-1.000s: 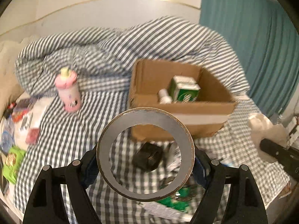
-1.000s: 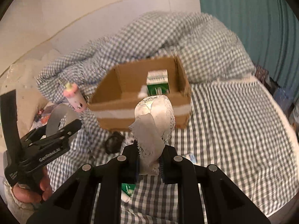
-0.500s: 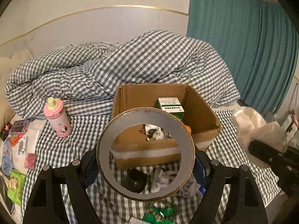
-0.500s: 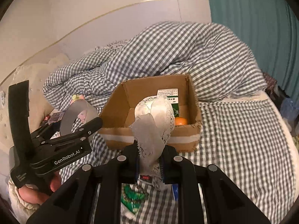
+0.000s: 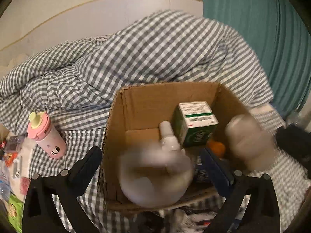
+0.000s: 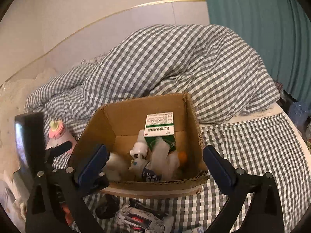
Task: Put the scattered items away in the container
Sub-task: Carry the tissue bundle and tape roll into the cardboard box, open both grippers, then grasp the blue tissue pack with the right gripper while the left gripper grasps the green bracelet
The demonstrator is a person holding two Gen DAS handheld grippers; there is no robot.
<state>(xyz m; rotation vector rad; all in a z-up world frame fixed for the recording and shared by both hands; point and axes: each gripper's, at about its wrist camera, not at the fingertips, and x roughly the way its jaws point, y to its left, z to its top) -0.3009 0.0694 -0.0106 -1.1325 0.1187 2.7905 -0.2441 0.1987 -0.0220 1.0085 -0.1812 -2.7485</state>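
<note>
Dropping things into the cardboard box (image 6: 124, 120) is the step in hand, and both grippers hang just over its near rim with jaws spread wide and nothing between them. In the left wrist view a pale round blur (image 5: 155, 176), probably the tape roll, sits low inside the box between the left gripper (image 5: 153, 165) fingers, and a second pale blur (image 5: 250, 141) shows at the box's right wall, likely the white lace roll; neither looks gripped. Already inside lie a green and white carton (image 6: 160, 130), a white bottle (image 6: 139, 149), a small orange ball (image 6: 182, 156) and a blue-printed packet (image 6: 147, 174).

To do this well, the right gripper (image 6: 153, 167) and its partner should lift straight up clear of the rim before swinging away, so a finger does not snag the cardboard and tip the box on the soft checked bedding (image 6: 252, 155). Next targets lie close: crumpled wrappers (image 6: 140, 217) just in front of the box and a pink bottle (image 5: 46, 137) standing to its left.

Motion smear hides the shape of both pale things, so whether they have landed cannot be told. The items in front of the box are cut off by the frame edge, and the clutter (image 5: 13, 174) at far left is too small to name.
</note>
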